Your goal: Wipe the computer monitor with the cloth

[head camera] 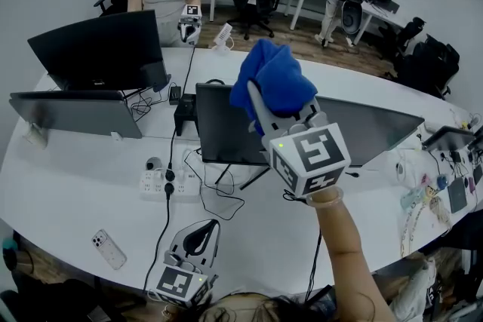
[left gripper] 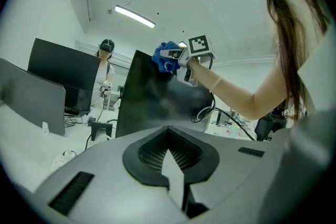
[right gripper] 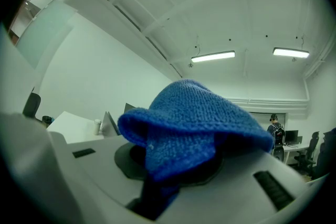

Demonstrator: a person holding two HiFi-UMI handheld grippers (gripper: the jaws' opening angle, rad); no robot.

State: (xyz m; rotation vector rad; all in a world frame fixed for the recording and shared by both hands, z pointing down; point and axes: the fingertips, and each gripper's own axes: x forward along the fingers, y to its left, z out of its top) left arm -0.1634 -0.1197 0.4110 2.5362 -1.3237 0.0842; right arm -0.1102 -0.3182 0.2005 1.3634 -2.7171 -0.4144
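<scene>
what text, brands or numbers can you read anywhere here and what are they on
No readable text in any view.
The marker cubes on the right gripper and left gripper: black-and-white square patterns, no letters.
The monitor: no brand mark showing.
The cloth: no tag showing.
The phone and power strip: any print too small to read.

A bright blue cloth (head camera: 273, 79), a black monitor (head camera: 226, 133), a white table (head camera: 75, 192).
</scene>
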